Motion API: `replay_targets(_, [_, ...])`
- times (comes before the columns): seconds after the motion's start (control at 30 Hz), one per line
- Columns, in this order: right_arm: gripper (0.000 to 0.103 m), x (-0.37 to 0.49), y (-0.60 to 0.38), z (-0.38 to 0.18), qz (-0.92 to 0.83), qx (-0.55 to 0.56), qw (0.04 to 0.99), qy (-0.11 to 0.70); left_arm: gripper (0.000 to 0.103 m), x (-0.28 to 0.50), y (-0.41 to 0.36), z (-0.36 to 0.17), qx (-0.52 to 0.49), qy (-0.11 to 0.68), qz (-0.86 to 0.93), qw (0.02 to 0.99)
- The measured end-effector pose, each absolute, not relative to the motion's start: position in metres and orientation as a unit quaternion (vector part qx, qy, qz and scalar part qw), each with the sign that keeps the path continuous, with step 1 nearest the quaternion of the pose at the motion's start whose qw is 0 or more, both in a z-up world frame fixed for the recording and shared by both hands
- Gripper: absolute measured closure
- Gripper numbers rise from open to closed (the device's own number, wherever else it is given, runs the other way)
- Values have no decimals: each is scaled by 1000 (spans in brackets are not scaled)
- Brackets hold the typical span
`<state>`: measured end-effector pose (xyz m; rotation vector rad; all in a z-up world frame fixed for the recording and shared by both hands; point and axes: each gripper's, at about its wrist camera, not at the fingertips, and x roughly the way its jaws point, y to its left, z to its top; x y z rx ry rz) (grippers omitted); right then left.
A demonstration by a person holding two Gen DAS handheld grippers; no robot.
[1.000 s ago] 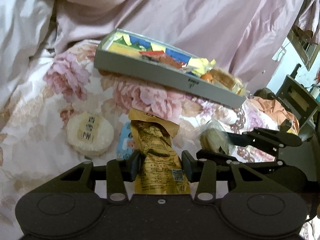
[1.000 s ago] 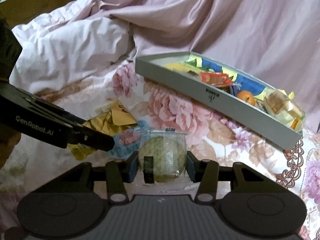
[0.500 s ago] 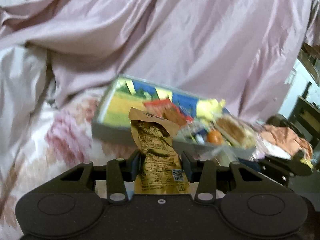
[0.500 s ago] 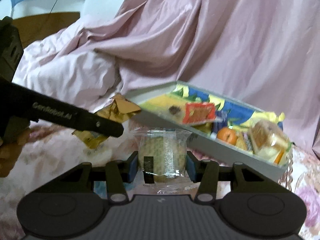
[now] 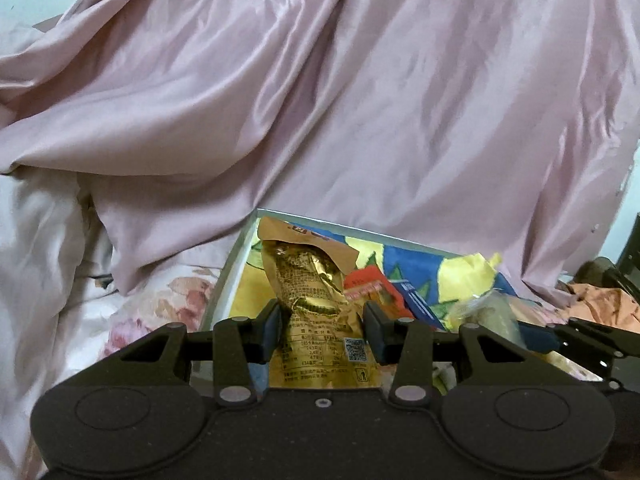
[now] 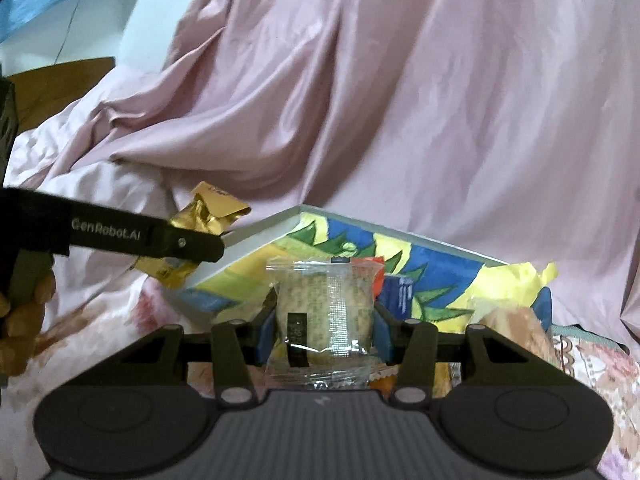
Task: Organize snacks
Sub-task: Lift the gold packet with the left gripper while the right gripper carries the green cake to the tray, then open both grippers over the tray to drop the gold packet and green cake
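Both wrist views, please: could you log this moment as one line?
left gripper: shut on gold packet | right gripper: shut on clear-wrapped cake | both at tray

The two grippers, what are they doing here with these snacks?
A person is sorting snacks into a box on a bed. The left gripper is shut on a gold packet. The right gripper is shut on a clear-wrapped cake. Both are held up in front of the box, which already holds several snacks. Neither item has been let go yet.
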<state>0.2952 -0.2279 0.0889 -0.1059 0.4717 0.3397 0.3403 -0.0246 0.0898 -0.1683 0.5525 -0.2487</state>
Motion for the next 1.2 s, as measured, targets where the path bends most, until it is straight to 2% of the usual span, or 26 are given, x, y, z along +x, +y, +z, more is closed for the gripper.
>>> replay_targets(0.33, [50, 314, -223, 78, 167, -62, 954, 241, 57, 366, -26, 76, -87, 280, -106, 950])
replay_targets(1.2, [50, 320, -225, 64, 154, -65, 952, 256, 57, 376, -31, 51, -84, 312, -97, 941])
